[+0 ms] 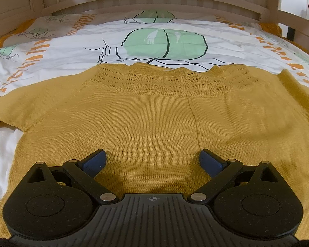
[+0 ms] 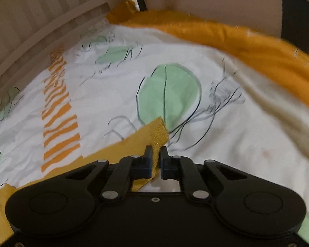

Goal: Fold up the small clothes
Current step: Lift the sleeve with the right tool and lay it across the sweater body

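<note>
Mustard knit sweater (image 1: pixel 150 119) lies flat on the printed bedsheet (image 1: pixel 72 47), lace yoke far. Your left gripper (image 1: pixel 152 160) gapes wide above it; your right gripper (image 2: pixel 156 156) pinches its ribbed cuff (image 2: pixel 157 132)

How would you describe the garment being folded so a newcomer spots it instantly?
On the bed's white quilt with green and orange print lies a mustard knit top, spread flat. A lacy openwork band below its neckline sets it apart.

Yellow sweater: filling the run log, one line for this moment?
yellow sweater flat on bed | left gripper open above it | right gripper shut on sleeve edge
</note>
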Available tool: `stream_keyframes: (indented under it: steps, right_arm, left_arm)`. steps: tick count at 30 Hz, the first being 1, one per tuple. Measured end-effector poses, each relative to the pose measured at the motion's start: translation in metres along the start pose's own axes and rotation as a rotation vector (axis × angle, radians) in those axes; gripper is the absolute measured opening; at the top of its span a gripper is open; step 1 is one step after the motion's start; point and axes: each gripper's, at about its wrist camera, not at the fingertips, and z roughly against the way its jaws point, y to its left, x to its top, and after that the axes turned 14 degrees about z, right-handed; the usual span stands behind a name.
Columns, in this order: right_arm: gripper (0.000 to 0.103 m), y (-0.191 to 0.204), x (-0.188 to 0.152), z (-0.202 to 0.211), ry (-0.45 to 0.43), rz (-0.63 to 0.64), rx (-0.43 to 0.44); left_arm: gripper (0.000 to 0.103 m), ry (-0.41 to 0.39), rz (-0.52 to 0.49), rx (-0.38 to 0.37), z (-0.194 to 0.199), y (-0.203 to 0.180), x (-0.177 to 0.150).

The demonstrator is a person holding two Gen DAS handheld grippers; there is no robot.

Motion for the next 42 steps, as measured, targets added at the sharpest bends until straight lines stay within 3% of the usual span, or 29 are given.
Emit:
stream_keyframes:
  steps: [4, 9, 15, 23, 29, 33, 40, 42]
  right_arm:
    - [0.013, -0.017, 0.009, 0.016, -0.015, -0.017, -0.093]
    - [0.013, -0.009, 0.017, 0.031, -0.038, -0.009, -0.073]
    - [0.013, 0.054, 0.041, 0.064, -0.131, 0.073, 0.064]
    - [0.013, 0.193, 0.048, 0.117, -0.222, 0.238, 0.369]
    - [0.013, 0.306, 0.012, 0.123, -0.189, 0.323, 0.621]
    - [0.013, 0.374, -0.026, 0.107, -0.133, 0.373, 0.727]
    - [0.014, 0.456, -0.101, 0.075, -0.03, 0.44, 0.795]
    - [0.02, 0.468, -0.119, 0.068, -0.011, 0.449, 0.806]
  left_arm:
    - [0.1, 0.0, 0.0, 0.0, 0.0, 0.0, 0.0]
    - [0.099, 0.022, 0.006, -0.004, 0.0, 0.002, 0.005]
    - [0.096, 0.106, 0.02, -0.024, 0.003, 0.007, 0.019]
    - [0.095, 0.133, 0.087, -0.066, 0.028, 0.043, 0.032]
    - [0.095, 0.094, 0.097, -0.038, 0.046, 0.078, 0.042]
    - [0.095, 0.082, 0.117, -0.011, 0.054, 0.103, 0.047]
    - [0.095, 0.092, 0.15, 0.022, 0.055, 0.131, 0.05]
    - [0.095, 0.098, 0.156, 0.023, 0.055, 0.135, 0.049]
